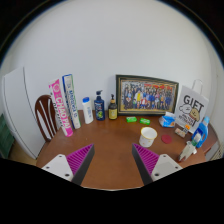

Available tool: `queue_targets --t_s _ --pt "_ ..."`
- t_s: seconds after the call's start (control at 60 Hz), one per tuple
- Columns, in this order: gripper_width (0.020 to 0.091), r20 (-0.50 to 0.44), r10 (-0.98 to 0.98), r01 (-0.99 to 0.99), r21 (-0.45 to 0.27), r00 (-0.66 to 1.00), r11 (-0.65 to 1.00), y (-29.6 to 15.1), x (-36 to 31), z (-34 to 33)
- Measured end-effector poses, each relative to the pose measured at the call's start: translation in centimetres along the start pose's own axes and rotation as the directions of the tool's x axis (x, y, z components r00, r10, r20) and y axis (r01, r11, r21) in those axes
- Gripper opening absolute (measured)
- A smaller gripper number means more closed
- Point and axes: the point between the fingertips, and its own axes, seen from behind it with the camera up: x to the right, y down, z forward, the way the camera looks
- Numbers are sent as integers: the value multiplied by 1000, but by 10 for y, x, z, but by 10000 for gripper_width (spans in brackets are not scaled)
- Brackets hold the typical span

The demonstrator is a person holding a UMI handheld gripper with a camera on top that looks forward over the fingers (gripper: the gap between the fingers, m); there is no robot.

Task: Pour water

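Approach phase here, nothing picked up yet: the claw (113,160) hangs above the near edge of the brown wooden desk (110,145), its two pink-padded fingers (76,160) spread wide apart with only bare desk between them, so it is released and empty. Sweeping from the left: a dark wooden chair back (45,115) stands beside the desk, then tall pink and white upright packages (63,105) lean against the wall, then a white plastic bottle (87,109), a dark blue bottle with a white cap (99,106) and a small yellowish jar (112,110) in a row. Behind the middle stands a dark-framed group photograph (146,95), with small green blocks (131,119) at its foot. Now the likely target: a small white cup (148,136) sits upright on the desk, beyond the right finger and a touch to its right, well apart from both pads. Further right there is a white box printed GIFT (191,105), blue-and-white packets (198,132) and a small red item (187,152), too small to identify. Which vessel holds the water I cannot tell. My read: the next move calls for swinging the claw forward and rightward until a vessel stands squarely between the fingers, then closing gently, since a light cup would tip easily if nudged by one finger first.
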Motion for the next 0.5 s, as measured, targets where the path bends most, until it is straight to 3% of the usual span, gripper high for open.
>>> queue_targets --t_s 0.267,0.5 --pt "836 -77 67 -68 -9 995 998 20 50 -8" --pt "837 -156 120 -115 41 980 993 69 168 -10"
